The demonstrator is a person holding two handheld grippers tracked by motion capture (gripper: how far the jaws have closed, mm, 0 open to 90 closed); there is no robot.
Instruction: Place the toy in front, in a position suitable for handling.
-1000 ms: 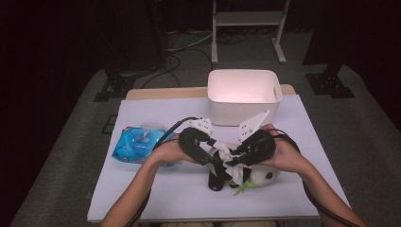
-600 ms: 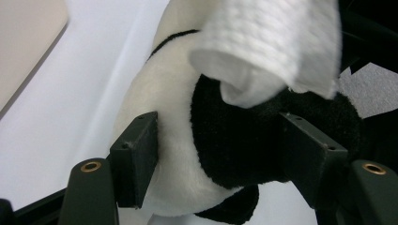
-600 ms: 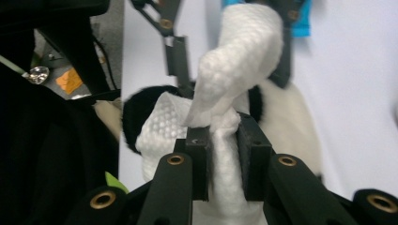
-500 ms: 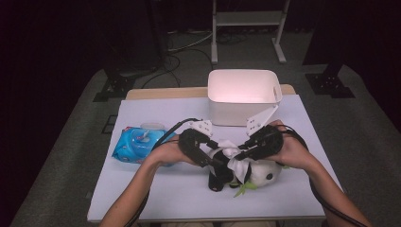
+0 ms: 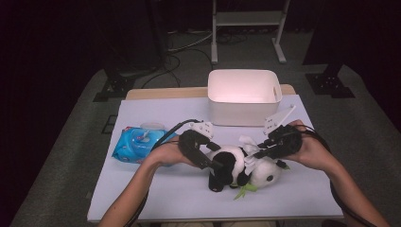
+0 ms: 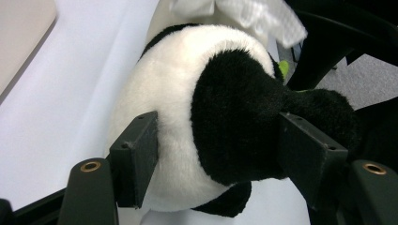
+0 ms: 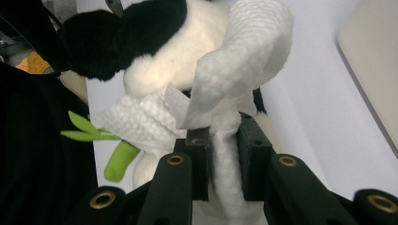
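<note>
High view: plush panda point(image 5: 236, 168) lying on white table cover point(image 5: 156, 189), in front of white bin point(image 5: 243, 97).
Left gripper point(image 6: 216, 154): clamped on panda's body.
Right gripper point(image 7: 224, 140): pinching white wipe point(image 7: 239, 75) against panda.
Wipes pack point(image 5: 137, 144): left of hands.

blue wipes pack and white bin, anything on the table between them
Nothing: in the high view, only bare white table sheet lies between the blue plastic wipes pack and the white rectangular plastic bin.

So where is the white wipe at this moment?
The white wipe is pinched in the right tongs, held against the plush panda; in the high view it sits right of centre on the table, in front of the white bin.
</note>
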